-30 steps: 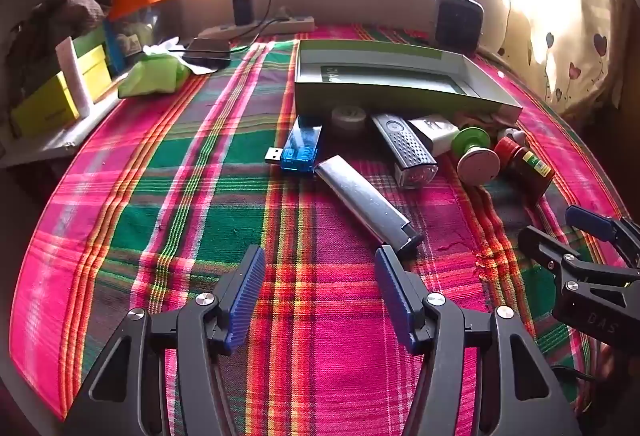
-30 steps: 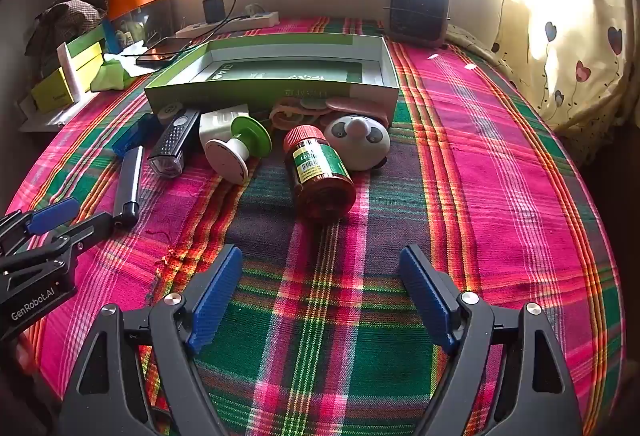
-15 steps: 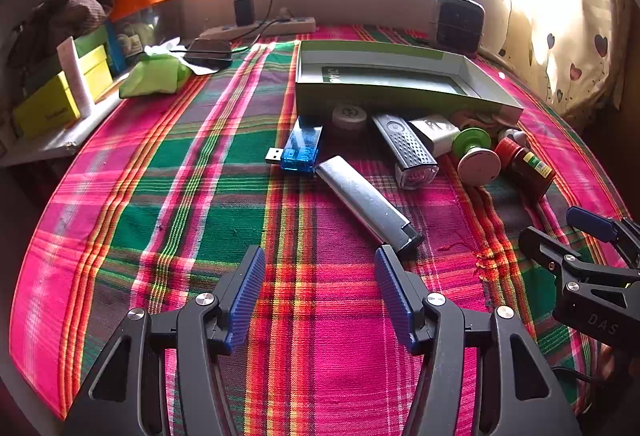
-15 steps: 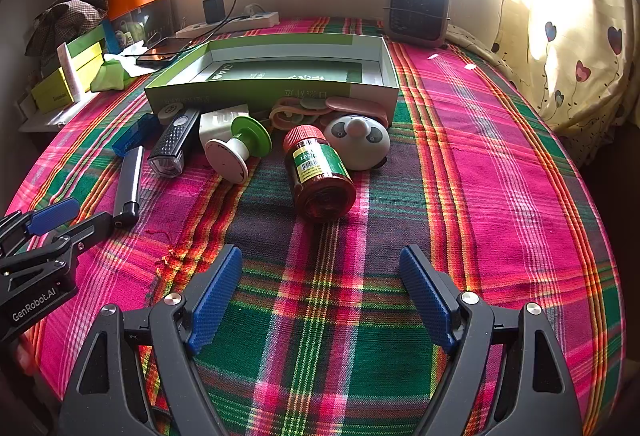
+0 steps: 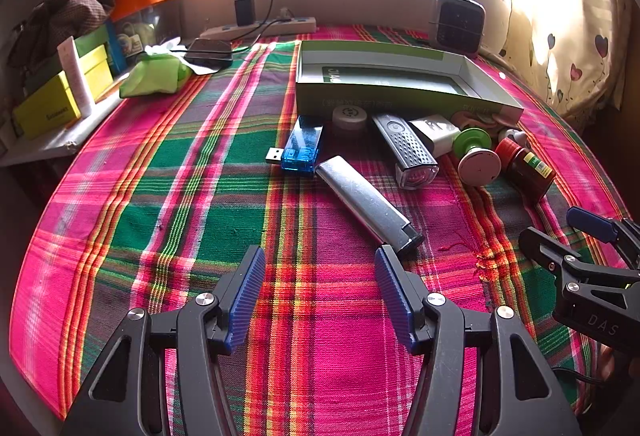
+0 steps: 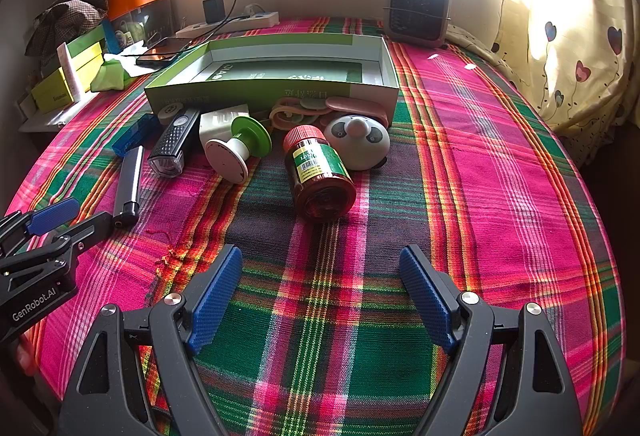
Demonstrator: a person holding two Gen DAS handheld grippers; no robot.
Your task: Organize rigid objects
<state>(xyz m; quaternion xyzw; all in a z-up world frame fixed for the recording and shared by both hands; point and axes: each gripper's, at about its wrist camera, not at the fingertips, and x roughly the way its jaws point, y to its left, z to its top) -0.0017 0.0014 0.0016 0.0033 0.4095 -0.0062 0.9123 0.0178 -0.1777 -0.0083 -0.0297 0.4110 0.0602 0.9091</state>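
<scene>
Currently both grippers spread, empty: left gripper (image 5: 320,292) just short of lighter (image 5: 368,204); right gripper (image 6: 320,294) facing jar (image 6: 320,171), ready for the green box (image 6: 272,91).

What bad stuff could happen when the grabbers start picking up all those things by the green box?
The red-capped jar lies on its side, so it might roll away if the right tool nudges it. The things in front of the green box are crowded together, so grabbing the flashlight could bump its neighbours. The silver lighter is slim and flat, so the left tool might slip off it.
</scene>
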